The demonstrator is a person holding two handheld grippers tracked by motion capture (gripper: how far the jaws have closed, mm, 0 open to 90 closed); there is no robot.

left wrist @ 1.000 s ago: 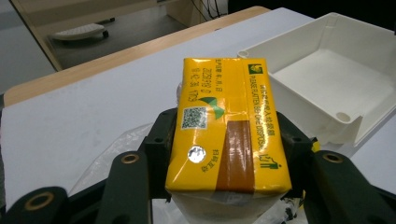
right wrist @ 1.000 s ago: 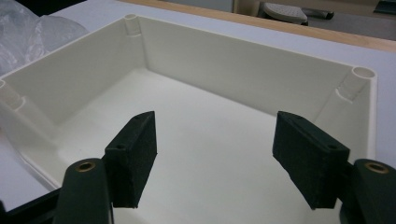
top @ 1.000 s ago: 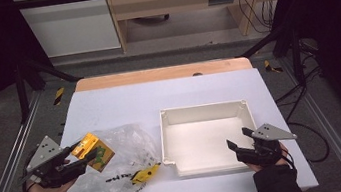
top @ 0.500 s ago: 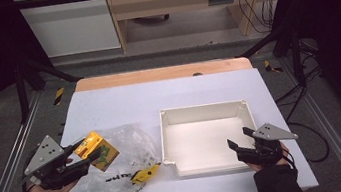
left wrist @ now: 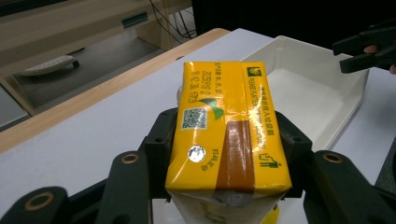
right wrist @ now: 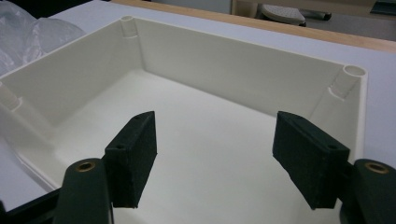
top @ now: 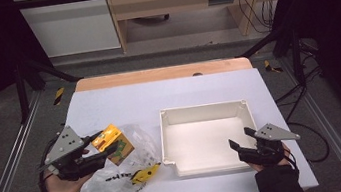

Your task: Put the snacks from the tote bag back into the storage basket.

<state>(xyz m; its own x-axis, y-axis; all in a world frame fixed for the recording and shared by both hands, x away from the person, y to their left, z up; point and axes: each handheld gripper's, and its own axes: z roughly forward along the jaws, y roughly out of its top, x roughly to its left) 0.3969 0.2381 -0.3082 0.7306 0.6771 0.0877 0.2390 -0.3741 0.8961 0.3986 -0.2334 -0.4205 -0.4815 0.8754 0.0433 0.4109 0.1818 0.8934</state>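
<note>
Left of the white tray (top: pixel 204 112), the left hand-held gripper (top: pixel 109 143) holds a yellow carton (top: pixel 113 143) above the crumpled clear plastic bag (top: pixel 119 176) that lies on the bench (top: pixel 124 102). Its jaws stand about half open and press on the carton's two long sides, as the left gripper view shows (left wrist: pixel 229 135). The carton is a small rectangular drink box, glossy yellow with a brown band, a printed square code, a round silver seal and green lettering; its faces look flat and undented. A second small yellow item (top: pixel 145 174) lies on the bag, nearer the tray's front left corner.

The step in hand appears to be carrying the carton from the bag to the tray. The next move would call for swinging it rightward over the tray's left wall, lowering it to the bare floor, then opening the jaws.

At the tray's front right corner, the right hand-held gripper (top: pixel 243 141) waits with jaws wide apart and nothing between them, pointing into the tray (right wrist: pixel 243 60).
</note>
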